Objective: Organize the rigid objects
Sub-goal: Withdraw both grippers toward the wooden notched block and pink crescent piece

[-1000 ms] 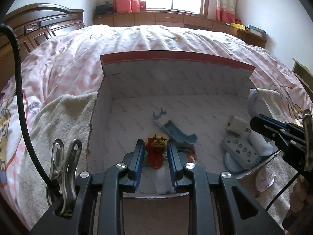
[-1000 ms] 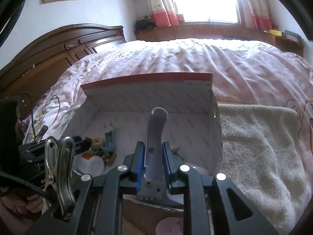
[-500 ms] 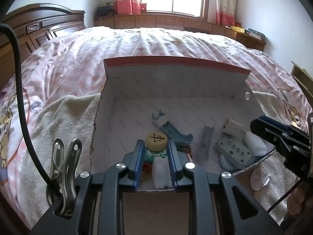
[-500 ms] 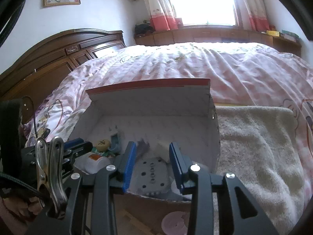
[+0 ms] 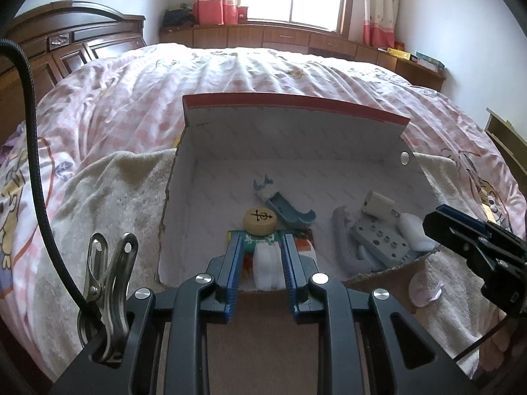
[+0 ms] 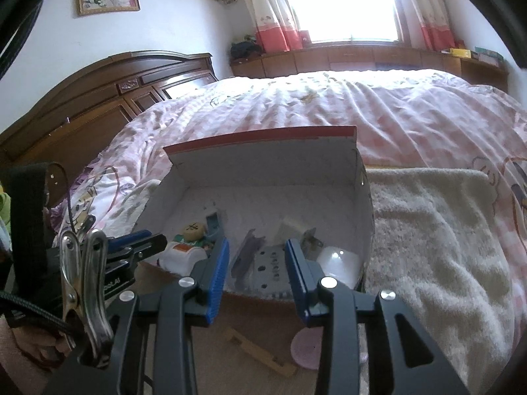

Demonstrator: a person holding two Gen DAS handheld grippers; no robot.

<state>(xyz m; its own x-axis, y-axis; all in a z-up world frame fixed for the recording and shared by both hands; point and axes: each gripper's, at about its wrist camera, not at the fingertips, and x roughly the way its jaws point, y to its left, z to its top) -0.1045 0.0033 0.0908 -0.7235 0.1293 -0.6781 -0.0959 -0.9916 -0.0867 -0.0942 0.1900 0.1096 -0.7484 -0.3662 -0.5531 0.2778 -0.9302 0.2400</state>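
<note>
An open cardboard box (image 5: 296, 102) (image 6: 263, 135) lies on the bed. My left gripper (image 5: 262, 238) (image 6: 154, 240) hangs over its near edge, jaws a narrow gap apart. The white end of a labelled bottle (image 5: 265, 263) (image 6: 179, 256) shows in that gap, clear of the pads. My right gripper (image 6: 257, 245) (image 5: 434, 220) is open and empty at the box's near right corner. Just beyond it a curved purple piece (image 6: 247, 253) (image 5: 342, 243) lies beside a grey holed plate (image 6: 266, 263) (image 5: 378, 240).
Also in the box are a wooden chess piece (image 5: 260, 219), a blue shark-tailed piece (image 5: 286, 210), a white plug (image 5: 377, 202) and a white rounded lump (image 6: 336, 260). A pink disc (image 6: 308, 345) and wooden strip (image 6: 260, 352) lie outside. A towel (image 6: 428, 230) flanks the box.
My right gripper opened and let go of the purple piece, which now lies in the box. Both grippers have drawn back a little from the box.
</note>
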